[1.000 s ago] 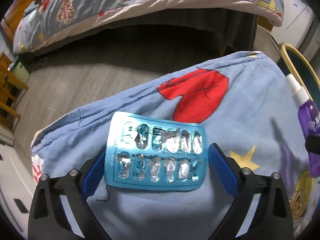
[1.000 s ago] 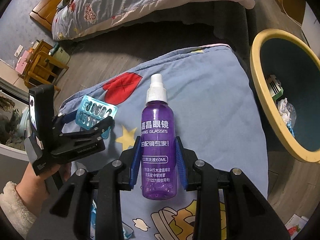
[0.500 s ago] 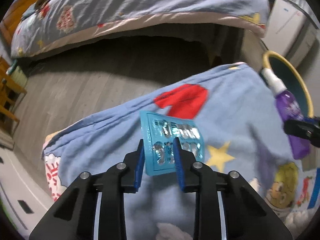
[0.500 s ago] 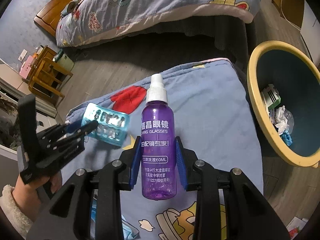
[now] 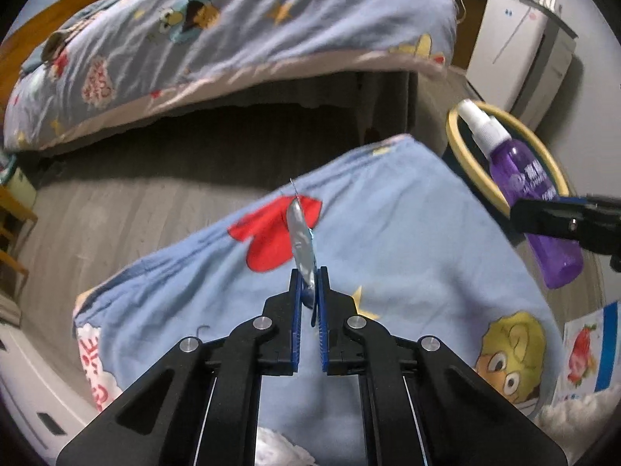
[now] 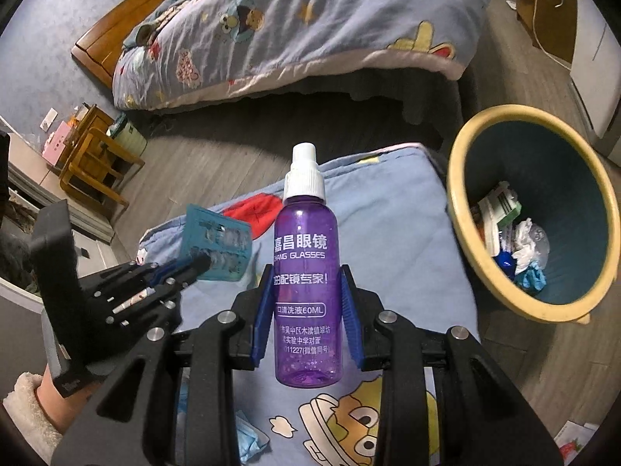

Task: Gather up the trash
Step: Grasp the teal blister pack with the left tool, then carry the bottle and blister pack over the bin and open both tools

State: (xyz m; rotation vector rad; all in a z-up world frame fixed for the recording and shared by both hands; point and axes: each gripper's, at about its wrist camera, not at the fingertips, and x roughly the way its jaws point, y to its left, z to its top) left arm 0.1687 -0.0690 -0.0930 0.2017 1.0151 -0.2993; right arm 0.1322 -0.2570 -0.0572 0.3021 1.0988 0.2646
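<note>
A: Biggest first?
B: Blue cartoon-print cushion [image 6: 396,240] is seen below both tools; a yellow-rimmed trash bin [image 6: 500,291] with scraps inside stands just beside its right edge.
A: Right gripper [image 6: 306,291]?
B: Clamped on an upright purple spray bottle [image 6: 306,248], held above the cushion.
A: Left gripper [image 5: 308,291]?
B: Nearly closed, a blue blister pack [image 5: 302,240] is pinched edge-on, raised off the cushion.

Bin [image 6: 465,209] right of quilt [image 6: 396,233], bed [image 6: 295,27] behind
</note>
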